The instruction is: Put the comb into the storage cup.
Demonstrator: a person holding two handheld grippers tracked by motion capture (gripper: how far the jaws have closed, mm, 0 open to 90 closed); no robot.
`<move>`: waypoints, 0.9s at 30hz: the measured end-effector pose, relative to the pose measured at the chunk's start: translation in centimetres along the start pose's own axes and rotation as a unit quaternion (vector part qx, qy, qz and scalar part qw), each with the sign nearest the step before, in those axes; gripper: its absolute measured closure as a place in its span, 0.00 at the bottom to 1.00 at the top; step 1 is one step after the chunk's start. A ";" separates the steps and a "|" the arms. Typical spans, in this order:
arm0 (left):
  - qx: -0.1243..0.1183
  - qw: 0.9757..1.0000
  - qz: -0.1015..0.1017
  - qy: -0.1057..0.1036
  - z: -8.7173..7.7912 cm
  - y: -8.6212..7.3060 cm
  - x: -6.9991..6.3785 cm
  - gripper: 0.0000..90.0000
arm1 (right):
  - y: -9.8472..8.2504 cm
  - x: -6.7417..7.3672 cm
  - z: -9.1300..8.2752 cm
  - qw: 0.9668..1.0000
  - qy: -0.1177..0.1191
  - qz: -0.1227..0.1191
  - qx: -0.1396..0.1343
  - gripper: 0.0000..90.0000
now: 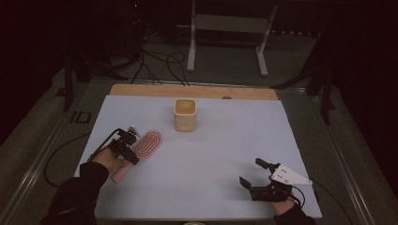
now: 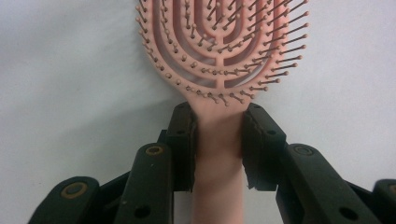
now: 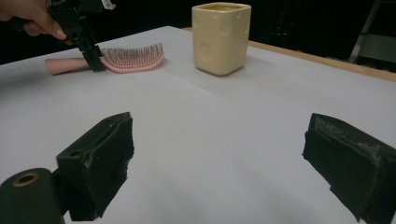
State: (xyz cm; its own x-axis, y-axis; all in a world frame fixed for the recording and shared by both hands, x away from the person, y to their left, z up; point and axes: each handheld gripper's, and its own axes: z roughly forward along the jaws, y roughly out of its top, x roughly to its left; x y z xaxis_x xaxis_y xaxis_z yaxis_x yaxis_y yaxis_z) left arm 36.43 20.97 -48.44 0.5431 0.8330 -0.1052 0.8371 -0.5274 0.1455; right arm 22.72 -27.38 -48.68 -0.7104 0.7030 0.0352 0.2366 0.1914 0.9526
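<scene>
Left hand-held gripper (image 2: pixel 218 140) clamps our hairbrush (image 2: pixel 219 56) at its neck for balance | right hand-held gripper (image 3: pixel 217 163) waits open | cup (image 1: pixel 185 115) stands upright, ready on desk (image 1: pixel 211 164)

White table (image 1: pixel 211 187) (wooden far edge): pink hairbrush (image 1: pixel 149 143), cream cup (image 1: pixel 185 115), seemingly ceramic.

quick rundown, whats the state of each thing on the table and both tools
hairbrush: flat on the table, bristles up, handle between the left tool's pads
left tool: shut on the hairbrush handle just below the head
right tool: open, nothing between its jaws, low over the bare sheet
cup: upright, standing apart from the hairbrush; looks empty as far as its inside shows
</scene>
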 end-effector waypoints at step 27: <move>-0.060 0.998 0.023 -0.008 -0.6 -1.0 -1.3 0.79 | 0.0 -0.1 0.0 1.000 -0.001 0.001 0.002 0.09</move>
State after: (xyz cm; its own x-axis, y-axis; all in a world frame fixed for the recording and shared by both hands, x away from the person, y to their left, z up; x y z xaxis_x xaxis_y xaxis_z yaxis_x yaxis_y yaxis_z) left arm 34.87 20.53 -47.86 0.5825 0.8051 -0.1117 0.7980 -0.5404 0.2667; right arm 22.76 -27.42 -48.70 -0.7090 0.7042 0.0369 0.2413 0.1931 0.9510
